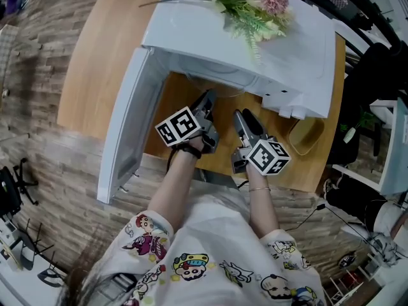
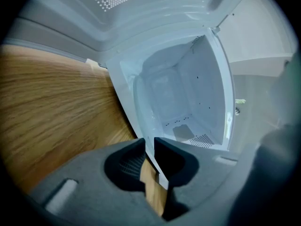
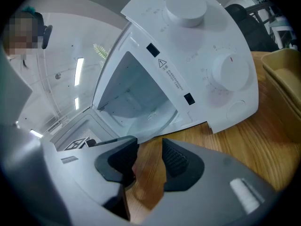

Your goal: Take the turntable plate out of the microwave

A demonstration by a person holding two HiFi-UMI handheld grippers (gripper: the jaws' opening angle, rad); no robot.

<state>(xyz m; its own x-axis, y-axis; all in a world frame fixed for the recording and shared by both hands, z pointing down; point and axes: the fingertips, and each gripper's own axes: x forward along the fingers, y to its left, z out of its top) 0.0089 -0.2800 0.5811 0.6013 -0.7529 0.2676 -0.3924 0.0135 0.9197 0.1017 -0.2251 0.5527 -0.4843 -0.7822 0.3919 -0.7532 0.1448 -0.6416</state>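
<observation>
- Jaws of my left gripper (image 2: 149,141) are drawn narrow, pinching the rim of the turntable plate (image 3: 151,121) at the mouth of the microwave (image 1: 191,37).
- Jaws of my right gripper (image 3: 149,143) stand wide, only bare surface (image 3: 235,145) between them, just before the microwave toward the surface's right edge.

We look steeply down on a white microwave (image 1: 210,34) standing on a round wooden table (image 1: 105,56), its door (image 1: 124,129) swung wide open to the left. A spray of artificial flowers (image 1: 258,2) lies on its top. The left gripper (image 1: 208,98) and the right gripper (image 1: 241,115) sit side by side at the mouth of the cavity, each with its marker cube facing us. A faint curved edge just inside may be the turntable plate (image 1: 231,90). A tan container (image 1: 306,136) stands beside the microwave's right corner.
</observation>
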